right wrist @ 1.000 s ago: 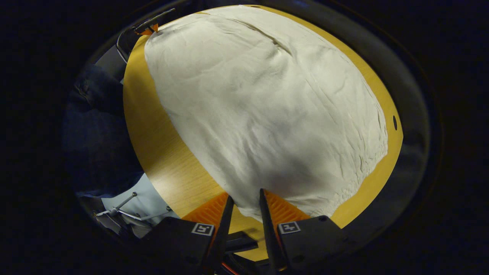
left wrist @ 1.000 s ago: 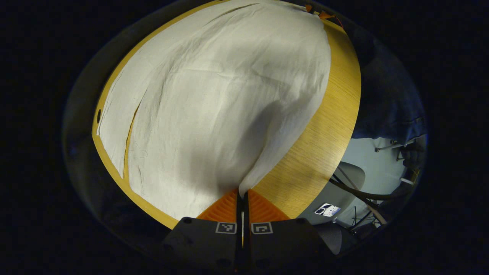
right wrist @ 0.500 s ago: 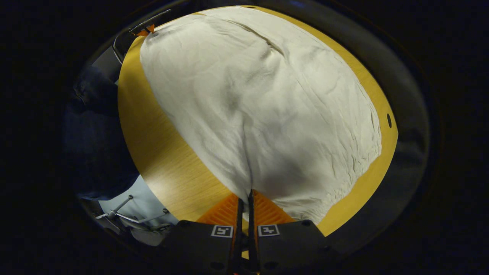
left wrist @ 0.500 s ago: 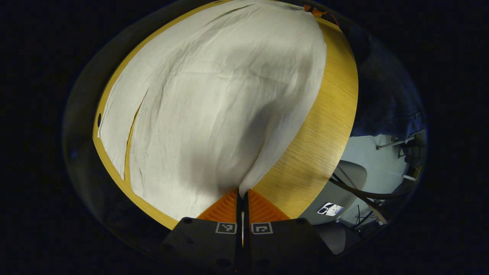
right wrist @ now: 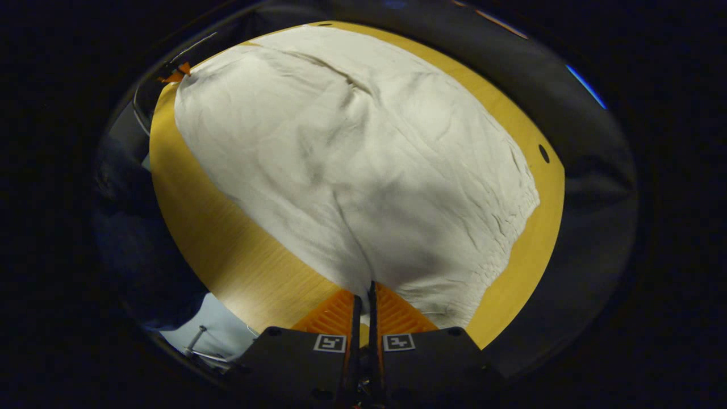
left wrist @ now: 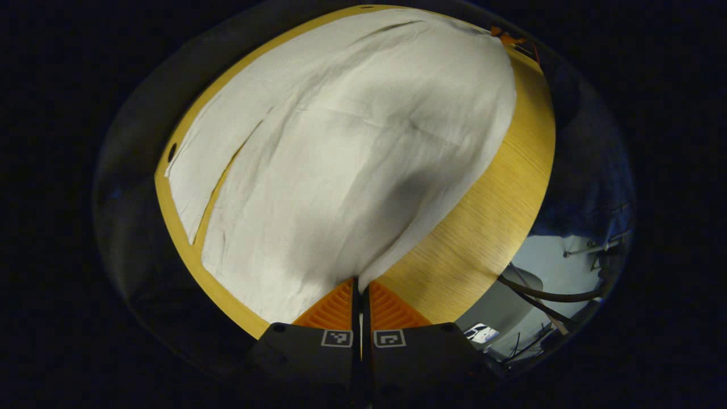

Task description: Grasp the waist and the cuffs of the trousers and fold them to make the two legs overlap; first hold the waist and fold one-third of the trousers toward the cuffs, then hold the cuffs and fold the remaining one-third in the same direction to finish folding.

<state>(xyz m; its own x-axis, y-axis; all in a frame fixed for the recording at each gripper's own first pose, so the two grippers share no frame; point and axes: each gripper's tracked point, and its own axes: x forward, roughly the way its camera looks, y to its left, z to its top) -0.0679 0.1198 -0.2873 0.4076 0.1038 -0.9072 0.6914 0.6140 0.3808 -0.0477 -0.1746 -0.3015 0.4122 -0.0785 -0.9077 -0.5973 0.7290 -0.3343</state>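
Left gripper view: left gripper (left wrist: pixel 359 284) fingers together, clamped on edge of trousers (left wrist: pixel 352 153) at the near cloth corner. Trousers lie spread over table (left wrist: pixel 488 227), w/ a slit between legs at left. Right gripper (left wrist: pixel 505 38) at far top corner of cloth, state can't tell here.

Right gripper view: right gripper (right wrist: pixel 363 289) fingers together, pinching trousers (right wrist: pixel 352 159) edge; cloth pulled into a ridge running up from tips. Table (right wrist: pixel 227 244) bare at left. Left gripper (right wrist: pixel 177 72) at far top-left corner.
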